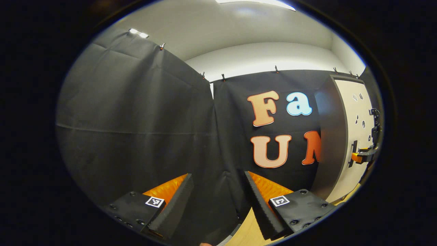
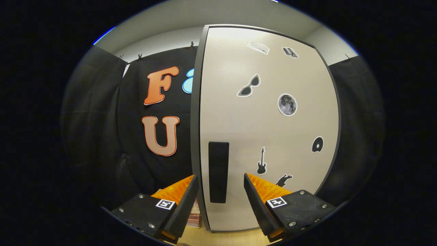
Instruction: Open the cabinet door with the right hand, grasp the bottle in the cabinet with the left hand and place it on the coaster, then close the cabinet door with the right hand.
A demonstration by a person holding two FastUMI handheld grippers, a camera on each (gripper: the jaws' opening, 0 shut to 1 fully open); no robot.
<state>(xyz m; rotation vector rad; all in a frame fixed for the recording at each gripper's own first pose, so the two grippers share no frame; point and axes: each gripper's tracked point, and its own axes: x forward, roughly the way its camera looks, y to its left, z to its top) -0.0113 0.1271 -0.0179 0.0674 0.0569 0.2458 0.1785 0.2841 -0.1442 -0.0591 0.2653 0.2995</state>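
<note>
In the right gripper view the cabinet door (image 2: 273, 130) is a pale panel with small stickers, and it looks closed. Its black upright handle (image 2: 218, 172) stands between the fingers of my right gripper (image 2: 220, 191), which is open; the fingers flank the handle without pressing on it. The left gripper view shows the same cabinet (image 1: 341, 136) at the far right, with the right gripper (image 1: 365, 153) at the handle. My left gripper (image 1: 218, 201) is open with nothing between its fingers, facing the black cloth wall well left of the cabinet.
A light wooden tabletop (image 1: 245, 232) lies below the left gripper and runs under the cabinet (image 2: 235, 235). A small striped thing (image 2: 194, 215) sits by the cabinet's left foot, mostly hidden behind my right gripper's left finger. Black cloth walls close the booth.
</note>
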